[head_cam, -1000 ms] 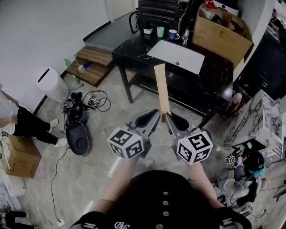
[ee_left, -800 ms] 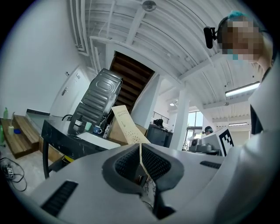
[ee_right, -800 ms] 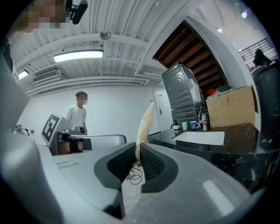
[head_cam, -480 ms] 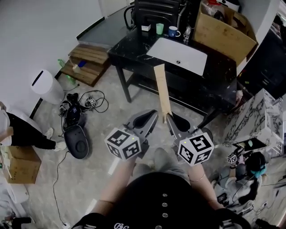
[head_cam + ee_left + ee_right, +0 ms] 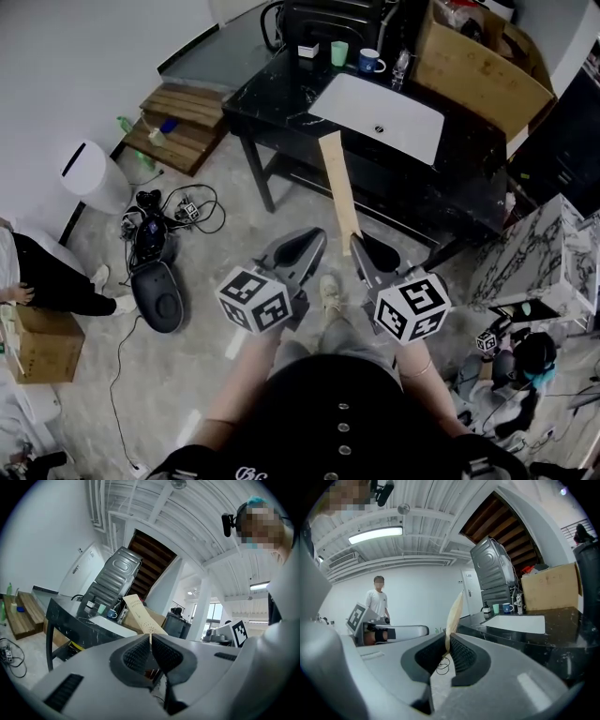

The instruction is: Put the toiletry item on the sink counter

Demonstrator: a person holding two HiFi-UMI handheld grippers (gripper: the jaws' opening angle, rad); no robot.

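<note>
The right gripper (image 5: 359, 246) is nearly closed, clamping the lower end of the one long, flat tan cardboard toiletry packet (image 5: 339, 187), held upright in the air before the black marble sink counter (image 5: 281, 94). The left gripper (image 5: 314, 236), second of two, has its jaws together on nothing. The packet's bottom edge is hidden between the pads and its print is unreadable.

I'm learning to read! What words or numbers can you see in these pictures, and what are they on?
Tan packet: dark print near its top, too blurred to read.
Marker cubes: black-and-white square patterns only, no words.
Blue mug: too small to tell if it has any print.
</note>
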